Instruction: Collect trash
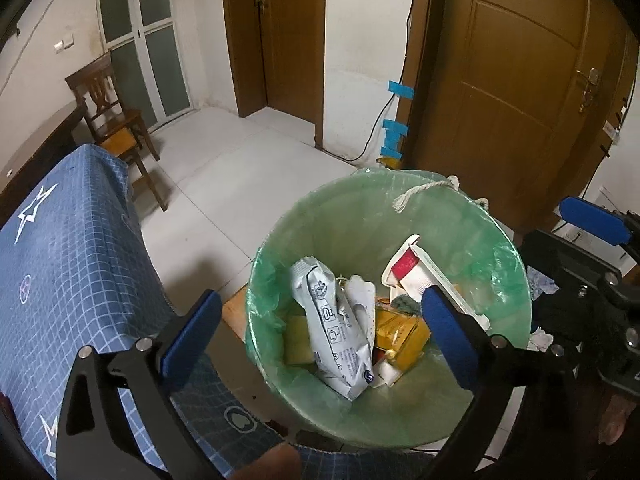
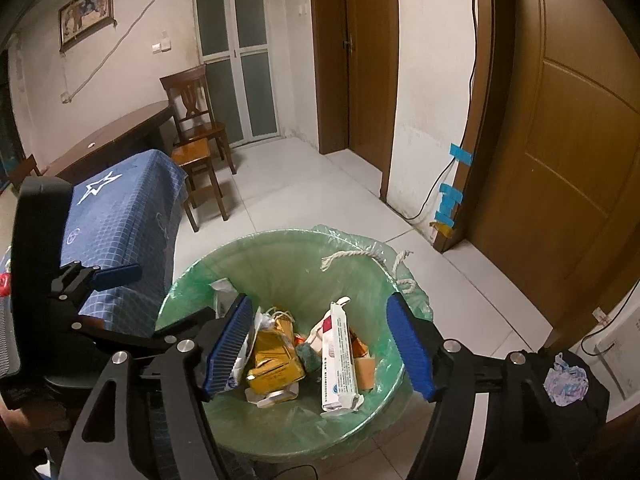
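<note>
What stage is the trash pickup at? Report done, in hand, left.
Done: the grey pouch, white carton and yellow packets lie inside the green-lined bin.
In hand: nothing; the left tongs and right tongs stand open above it.
Left: a crumpled wrapper outside the bin, on a dark surface beside it.

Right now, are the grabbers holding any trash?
No. The left gripper and right gripper are both open and empty above the bin.

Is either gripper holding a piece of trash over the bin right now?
No: left gripper and right gripper both gape empty above the bin.
</note>
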The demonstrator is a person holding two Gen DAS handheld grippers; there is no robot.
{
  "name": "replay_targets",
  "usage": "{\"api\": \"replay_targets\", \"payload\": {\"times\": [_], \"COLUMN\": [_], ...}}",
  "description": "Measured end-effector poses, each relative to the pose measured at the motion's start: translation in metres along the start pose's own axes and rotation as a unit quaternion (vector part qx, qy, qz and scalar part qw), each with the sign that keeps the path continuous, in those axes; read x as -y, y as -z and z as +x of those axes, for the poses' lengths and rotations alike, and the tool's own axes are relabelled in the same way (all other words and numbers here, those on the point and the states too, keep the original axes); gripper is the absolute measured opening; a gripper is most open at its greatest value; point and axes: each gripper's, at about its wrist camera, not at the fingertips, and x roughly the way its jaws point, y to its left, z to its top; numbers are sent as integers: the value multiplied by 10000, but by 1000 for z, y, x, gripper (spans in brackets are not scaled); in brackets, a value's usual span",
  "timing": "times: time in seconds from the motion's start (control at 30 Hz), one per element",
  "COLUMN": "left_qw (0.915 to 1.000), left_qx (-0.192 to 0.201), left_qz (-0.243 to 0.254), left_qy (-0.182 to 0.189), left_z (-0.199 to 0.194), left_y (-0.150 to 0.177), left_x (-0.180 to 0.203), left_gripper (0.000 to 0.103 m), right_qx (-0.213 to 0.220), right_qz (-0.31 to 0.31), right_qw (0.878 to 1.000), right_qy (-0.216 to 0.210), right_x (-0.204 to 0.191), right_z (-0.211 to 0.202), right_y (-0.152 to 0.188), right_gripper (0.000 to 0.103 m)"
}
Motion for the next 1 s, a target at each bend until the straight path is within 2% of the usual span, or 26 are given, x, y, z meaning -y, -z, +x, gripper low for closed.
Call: {"api": "replay_targets", "payload": {"times": [0.43,0.63,0.83,1.0], "left_qw": [10000,9999,9989,9962], "left_qx": [42,129,449,856], "left_qz": [-16,-11,53,-9], "left_qy": [-87,-114,-133,-151], "left_z": [-16,-29,-58,-91], "left_y": [6,12,27,48], "left_x": [-9,-12,-16,-23], "left_gripper": [97,97,97,97], "right_qx": [176,399,719,1222], "right_qz": [41,81,99,59], "right_qw": [9998,9991,9973,9924], "right_qy": [-72,-118,-142,-152], "right_x": [1,-3,-10,-28], "right_z": [-29,-54,-90,-135], "right_y": [4,10,22,48], "right_gripper": [72,75,79,87]}}
